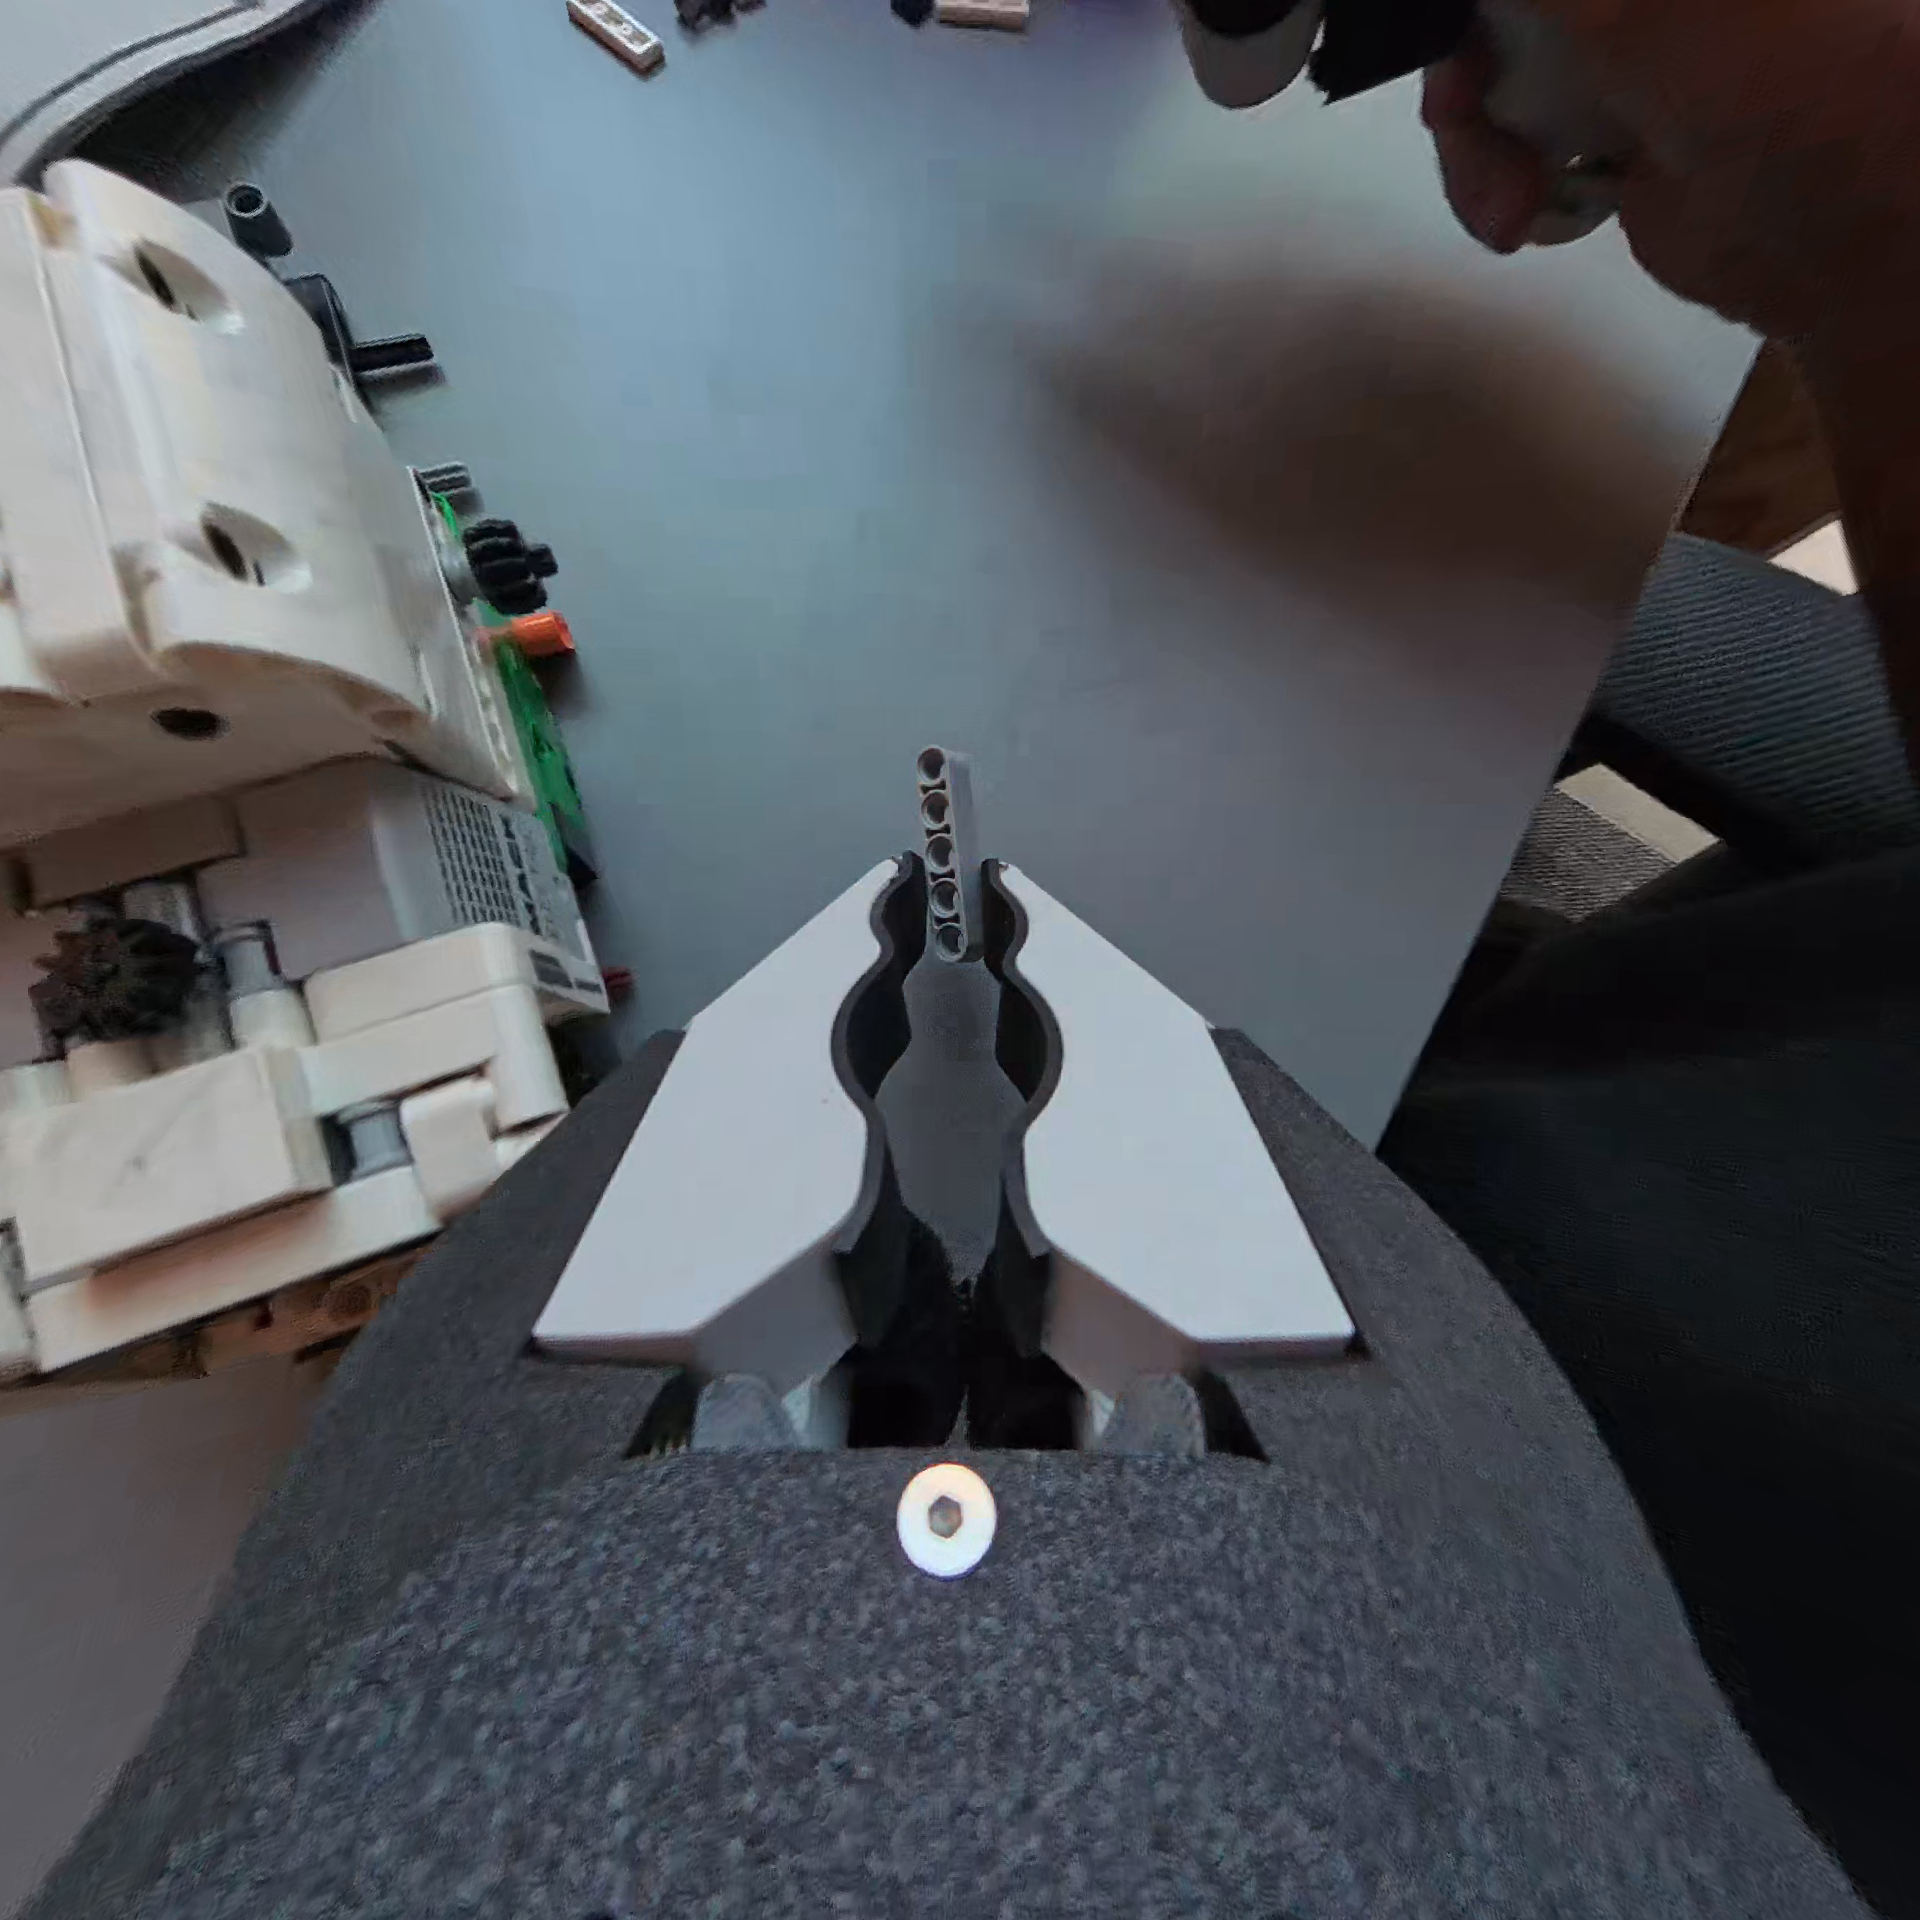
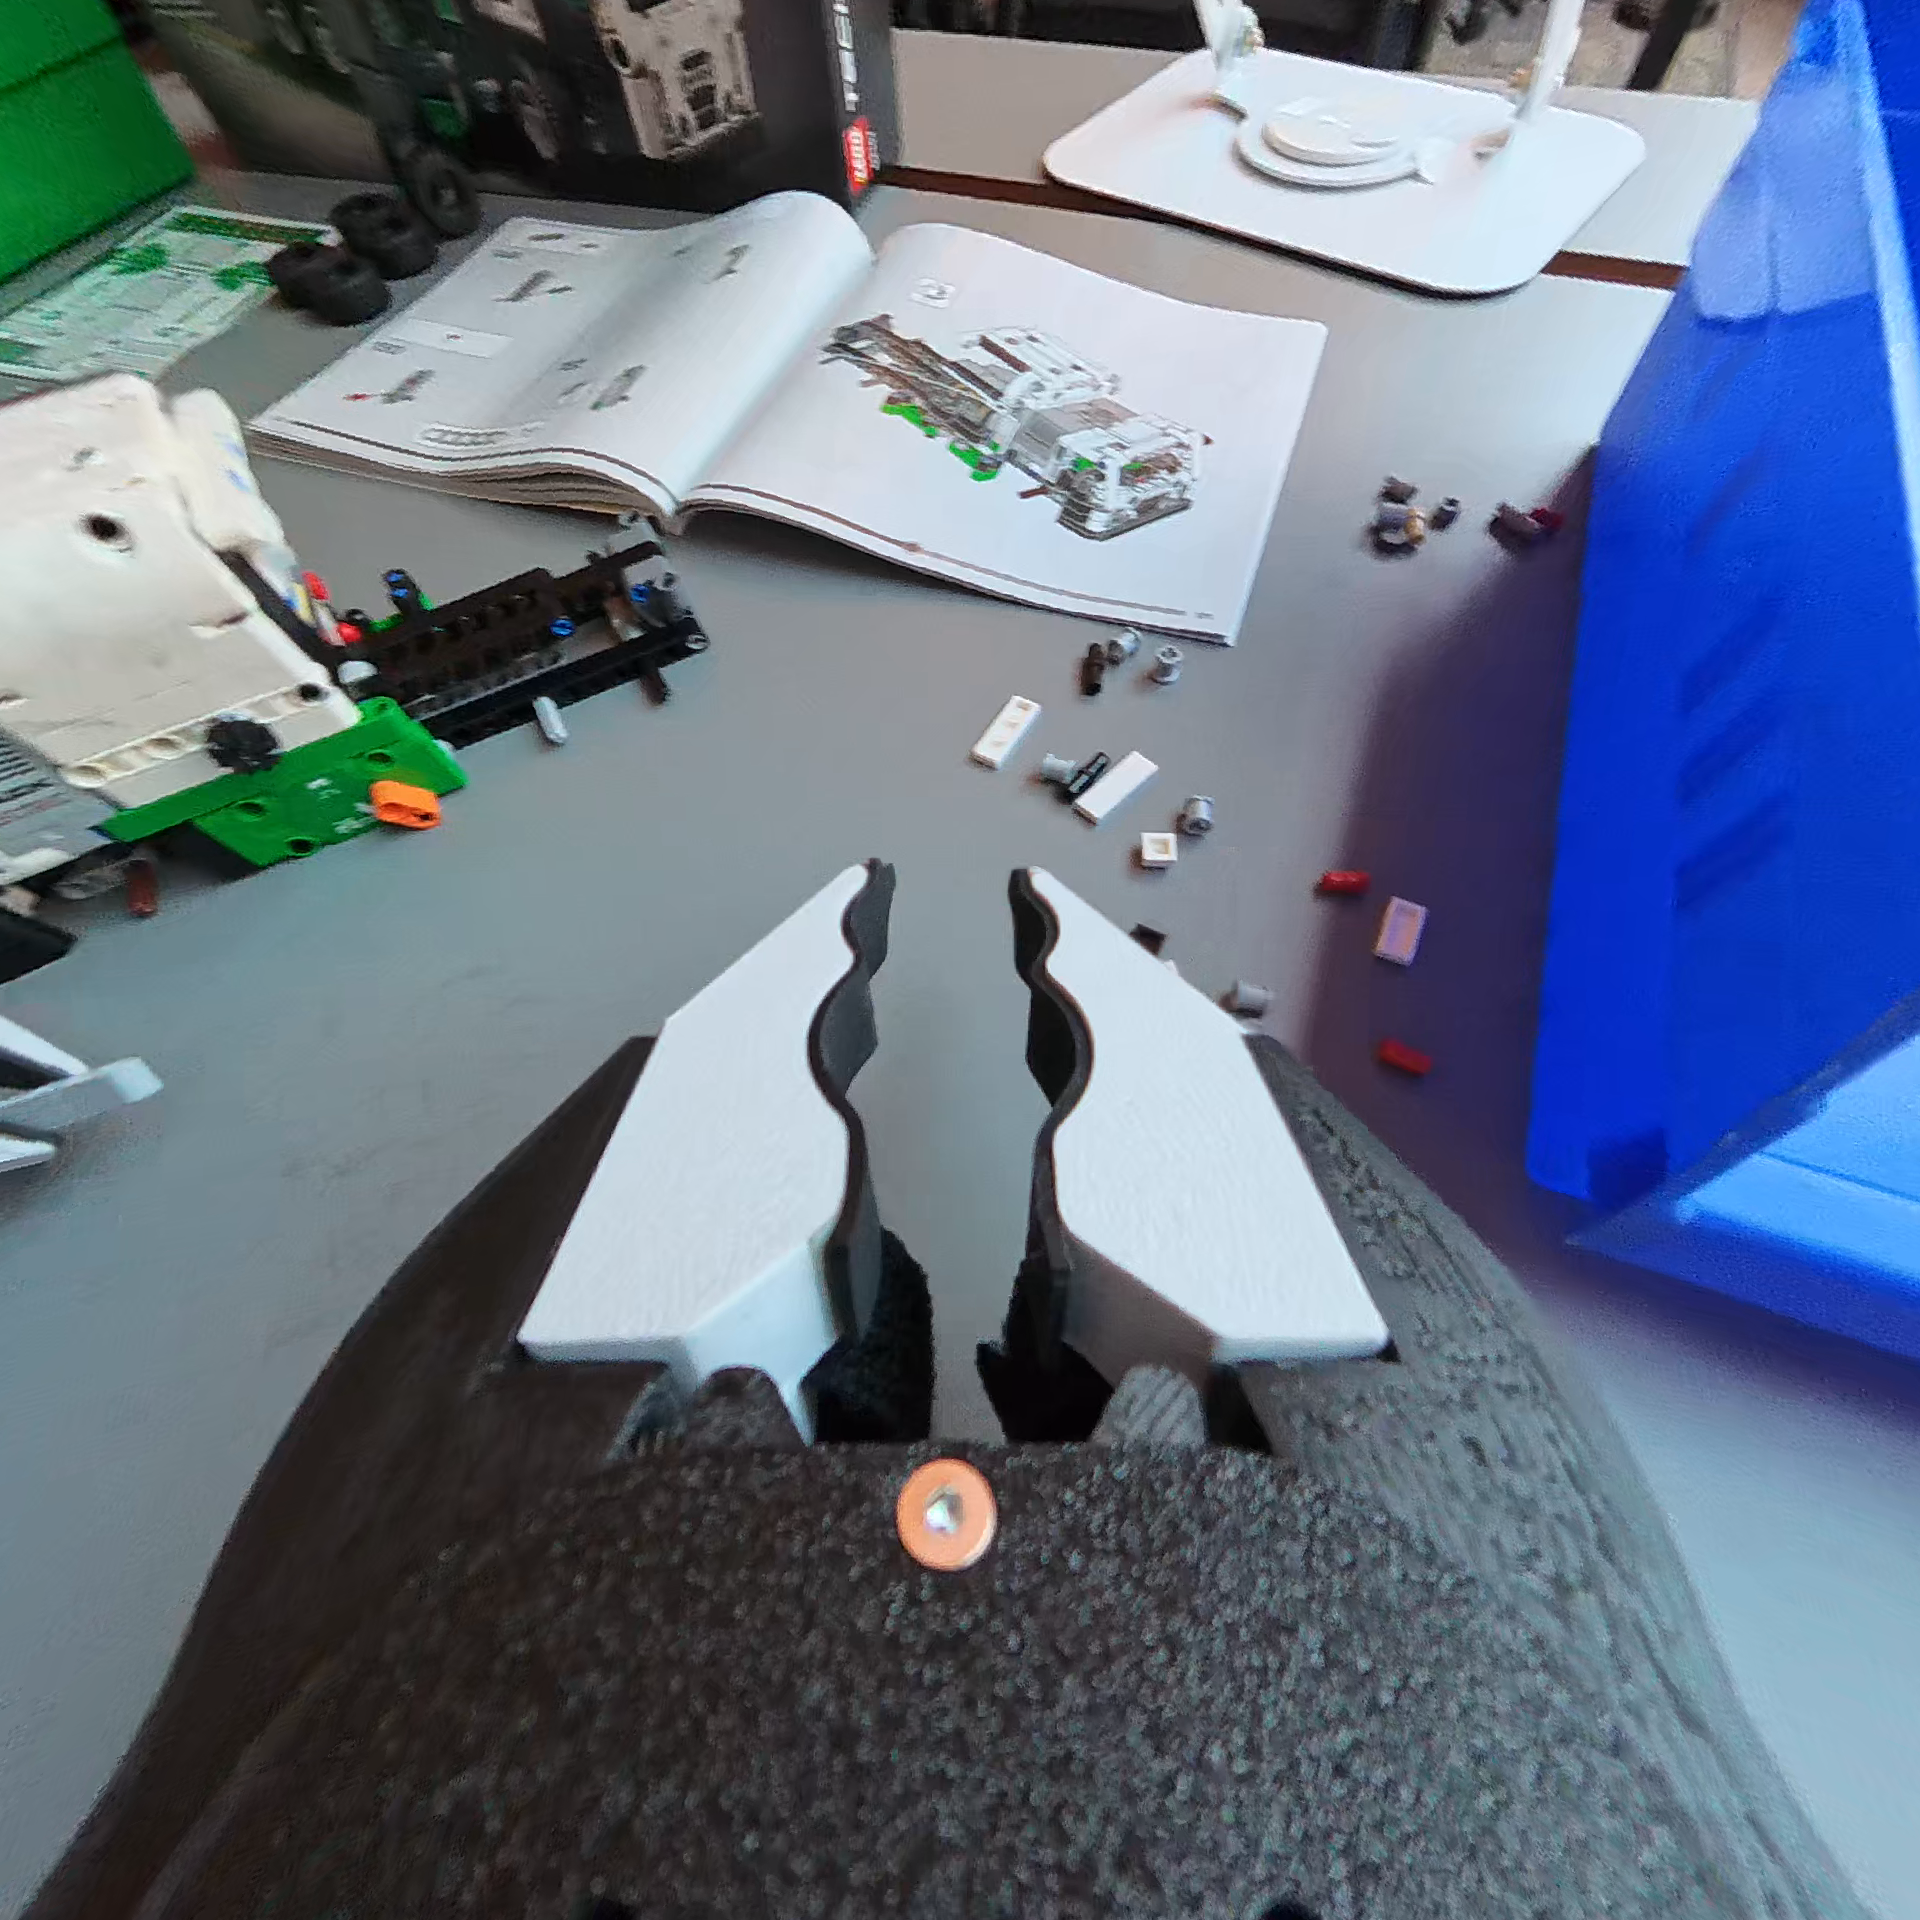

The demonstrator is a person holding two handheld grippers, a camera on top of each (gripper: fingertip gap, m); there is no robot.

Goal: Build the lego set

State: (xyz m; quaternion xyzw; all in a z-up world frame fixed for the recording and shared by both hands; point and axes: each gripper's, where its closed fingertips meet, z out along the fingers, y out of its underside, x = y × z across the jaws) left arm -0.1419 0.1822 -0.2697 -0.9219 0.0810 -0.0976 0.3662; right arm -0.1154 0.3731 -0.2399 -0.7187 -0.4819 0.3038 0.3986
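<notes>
grey technic beam (image 1: 943, 857) clamped in left gripper (image 1: 943, 873), right gripper (image 2: 951, 883) apart and empty.

beam held by its lower end between the left tips, the row of holes pointing up and away over the grey table (image 1: 831, 364), half-built white and green truck (image 1: 208, 623) just at the left. probably next: bringing the beam to the truck, so better to line the holes with the pins first, push straight and slowly, and keep the grip firm, because the beam can turn between the tips. right gripper hanging above the table, loose small pieces (image 2: 1117, 784) far and right of it, open instruction booklet (image 2: 831, 416) beyond. useful to steady the truck (image 2: 156, 644) with it. blue bin (image 2: 1745, 675) at right; inside not visible, contents impossible to tell.
</notes>
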